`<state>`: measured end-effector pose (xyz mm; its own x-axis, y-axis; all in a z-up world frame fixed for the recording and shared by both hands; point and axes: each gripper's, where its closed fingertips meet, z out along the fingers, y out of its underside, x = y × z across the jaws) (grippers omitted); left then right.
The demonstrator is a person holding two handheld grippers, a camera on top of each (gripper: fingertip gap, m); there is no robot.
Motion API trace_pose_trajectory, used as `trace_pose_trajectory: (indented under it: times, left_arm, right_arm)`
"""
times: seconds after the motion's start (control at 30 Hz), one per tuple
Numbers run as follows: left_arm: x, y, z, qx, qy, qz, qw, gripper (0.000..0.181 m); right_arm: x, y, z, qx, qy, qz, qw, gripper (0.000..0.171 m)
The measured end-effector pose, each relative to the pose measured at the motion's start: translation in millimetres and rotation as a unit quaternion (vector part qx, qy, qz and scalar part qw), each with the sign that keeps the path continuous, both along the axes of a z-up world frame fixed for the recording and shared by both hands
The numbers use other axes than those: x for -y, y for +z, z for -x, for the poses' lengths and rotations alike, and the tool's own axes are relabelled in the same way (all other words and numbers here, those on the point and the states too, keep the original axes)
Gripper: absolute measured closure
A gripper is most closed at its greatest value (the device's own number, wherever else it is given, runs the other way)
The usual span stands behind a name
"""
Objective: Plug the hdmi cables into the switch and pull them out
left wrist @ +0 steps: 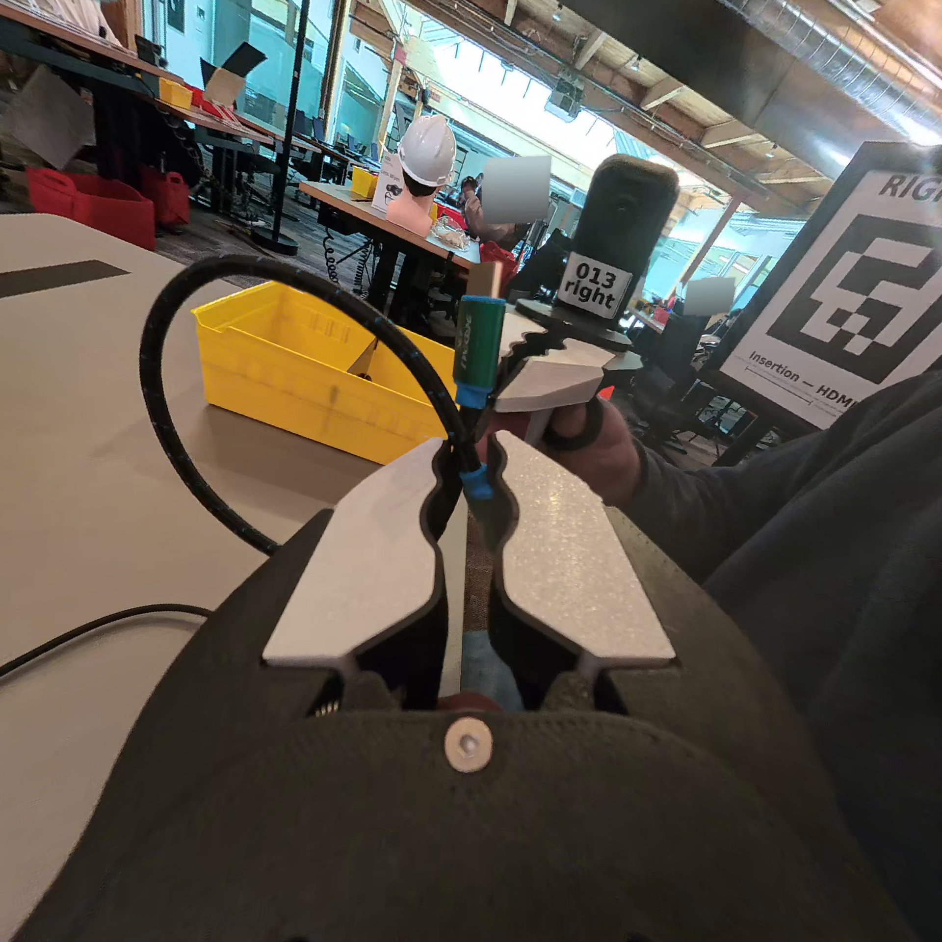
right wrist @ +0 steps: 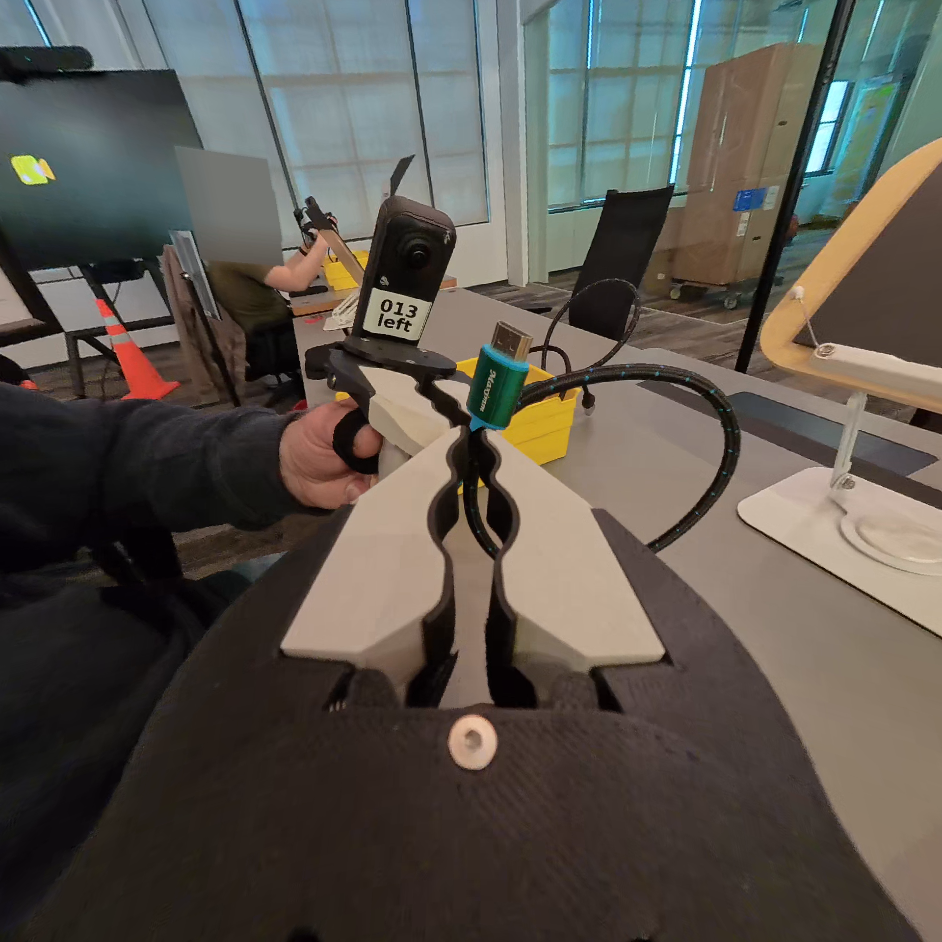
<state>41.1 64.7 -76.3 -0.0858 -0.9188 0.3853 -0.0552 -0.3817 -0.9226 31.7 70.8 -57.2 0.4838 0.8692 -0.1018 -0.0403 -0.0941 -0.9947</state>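
Observation:
A black braided HDMI cable [left wrist: 153, 387] loops in the air between my two grippers. Its green plug [left wrist: 476, 346] with a blue collar and a bare metal tip points up. My right gripper [right wrist: 474, 438] is shut on the cable just below that plug [right wrist: 497, 390]. My left gripper [left wrist: 470, 442] is shut on the cable's other end, at a second blue collar [left wrist: 477, 484] between its pads. The two grippers almost touch tip to tip. The right gripper [left wrist: 504, 380] and the left gripper [right wrist: 433, 402] each show in the other's view, both held by hands. No switch shows in either view.
A yellow bin [left wrist: 316, 367] stands on the grey table [left wrist: 102, 459] just beyond the grippers. A white stand [right wrist: 841, 509] holding a tilted board is at the right. A marker sign [left wrist: 841, 306] stands behind. A thin black cable [left wrist: 102, 627] lies on the table. My left and right fingertips are right by each other.

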Motion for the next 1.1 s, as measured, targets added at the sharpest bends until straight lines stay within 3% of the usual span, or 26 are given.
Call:
trace_pose_trajectory:
  times: [0.27, 0.47, 1.1]
  left_arm:
    - [-7, -1, 3, -0.015, 0.026, -0.028, 0.999, 0.169]
    - [-6, -3, 1, -0.029, 0.038, -0.056, 0.997, 0.169]
    - [-6, 18, 9, 0.008, 0.054, -0.069, 0.996, 0.170]
  right_arm:
    - [3, 4, -10, -0.013, 0.014, -0.005, 1.000, 0.163]
    - [7, 9, -6, 0.008, 0.006, -0.034, 0.999, 0.171]
    - [2, -10, -14, 0.094, -0.031, -0.048, 0.994, 0.171]
